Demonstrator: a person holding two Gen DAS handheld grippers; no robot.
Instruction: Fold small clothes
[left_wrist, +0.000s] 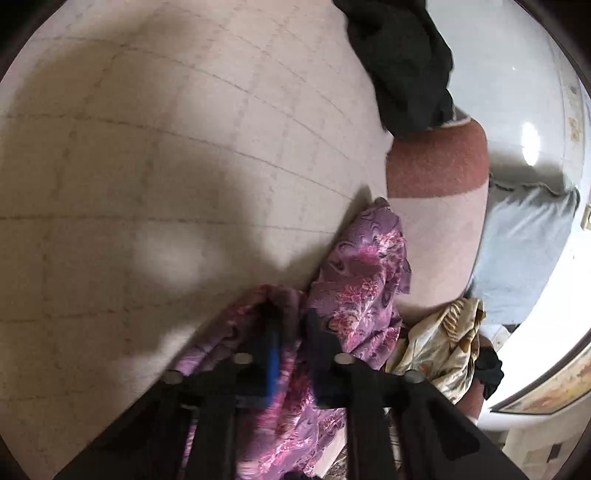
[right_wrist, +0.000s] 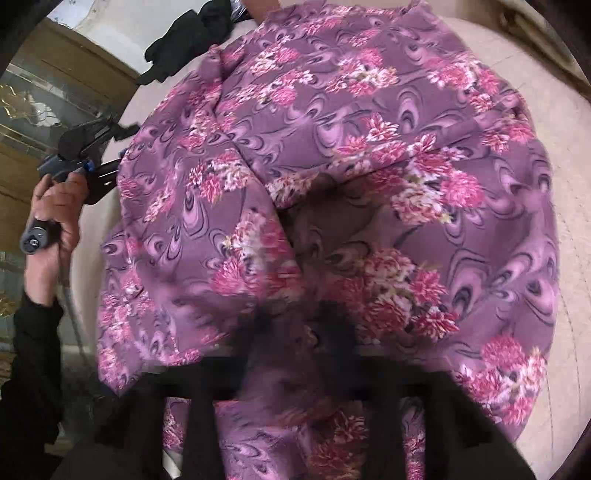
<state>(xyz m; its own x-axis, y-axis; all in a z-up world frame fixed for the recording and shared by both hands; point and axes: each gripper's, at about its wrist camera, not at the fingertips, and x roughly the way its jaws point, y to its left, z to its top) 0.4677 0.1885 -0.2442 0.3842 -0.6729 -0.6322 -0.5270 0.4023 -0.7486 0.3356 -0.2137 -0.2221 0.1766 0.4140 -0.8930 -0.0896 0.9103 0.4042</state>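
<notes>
Both grippers pinch the purple floral garment (right_wrist: 332, 155), spread over a pale cushioned surface (right_wrist: 576, 258). The left gripper (left_wrist: 290, 314) clamps its edge; the right gripper (right_wrist: 299, 325), blurred, is closed on a fold. A black garment (left_wrist: 402, 66) lies well apart.

Pale beige checked bed cover (left_wrist: 184, 147) under purple pink-flowered garment (right_wrist: 332, 166), black crumpled cloth (left_wrist: 406, 66), cream patterned cloth (left_wrist: 439, 343)

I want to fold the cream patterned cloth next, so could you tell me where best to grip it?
Grip the cream patterned cloth at its raised upper edge, coming from above on its open side away from the purple floral garment. It lies crumpled in a heap, so that upstanding fold is probably easiest to pinch.
</notes>
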